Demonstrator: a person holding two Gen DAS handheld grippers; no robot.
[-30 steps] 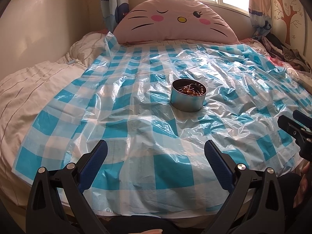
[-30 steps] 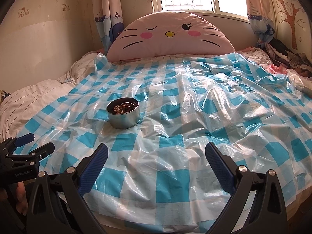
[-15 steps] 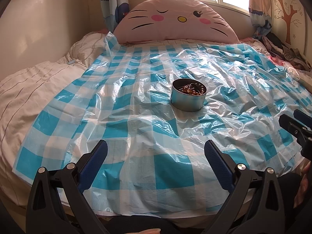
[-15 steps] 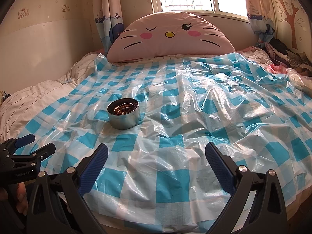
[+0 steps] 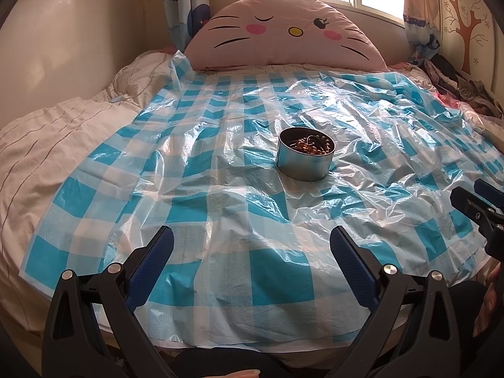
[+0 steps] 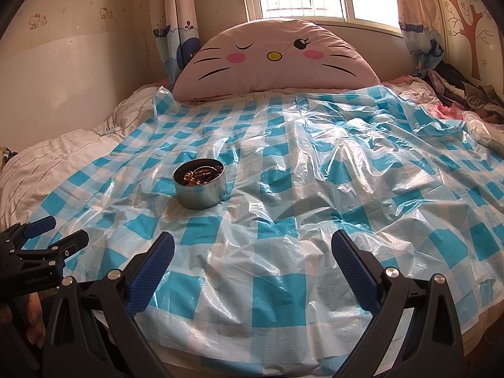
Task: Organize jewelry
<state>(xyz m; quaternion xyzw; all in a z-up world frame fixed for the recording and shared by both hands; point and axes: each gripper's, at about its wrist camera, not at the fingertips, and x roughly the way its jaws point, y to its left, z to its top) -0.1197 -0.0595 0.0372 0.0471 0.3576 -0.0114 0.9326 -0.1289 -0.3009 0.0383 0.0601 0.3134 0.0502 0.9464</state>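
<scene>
A round metal tin stands on the blue-and-white checked plastic sheet spread over the bed. Brown beaded jewelry fills the tin. My left gripper hovers open near the bed's front edge, well short of the tin, with nothing between its blue-padded fingers. My right gripper is also open and empty, with the tin ahead to its left. In the right wrist view the left gripper shows at the lower left. In the left wrist view the right gripper shows at the right edge.
A big pink cat-face cushion leans against the wall under the window. White bedding lies bare to the left of the sheet. A pile of clothes sits at the far right. A hand holds the left gripper.
Almost nothing has changed. Both grippers stay open at the front edge, with only a slight drift of the views.
</scene>
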